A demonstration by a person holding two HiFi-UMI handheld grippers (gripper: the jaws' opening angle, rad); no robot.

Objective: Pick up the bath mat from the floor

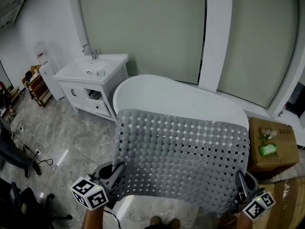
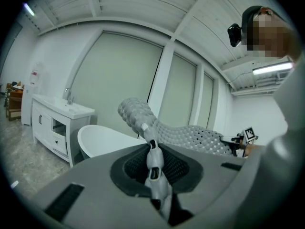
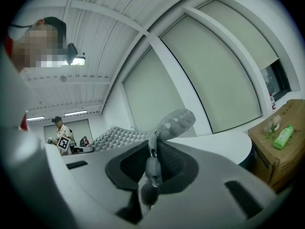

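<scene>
Above the pale marbled floor (image 1: 71,132), in front of the white oval bathtub (image 1: 176,97), the grey perforated rubber bath mat (image 1: 181,156) is hanging clear, stretched between both grippers. The left gripper (image 1: 113,174) is gripping the mat's near left corner. In the left gripper view its fingers (image 2: 131,166) are standing narrow and pressing on the mat's thin edge. The right gripper (image 1: 242,189) is gripping the near right corner the same way, its fingers (image 3: 125,168) likewise narrow and clamping the edge. By my judgement, this two-corner hold is spreading the sheet open, so that it is neither folding nor trailing. The far edge is reaching over the tub rim. No part is showing contact with the floor, so the lift is looking essentially done. Slippage at the thin edges is the main risk.
</scene>
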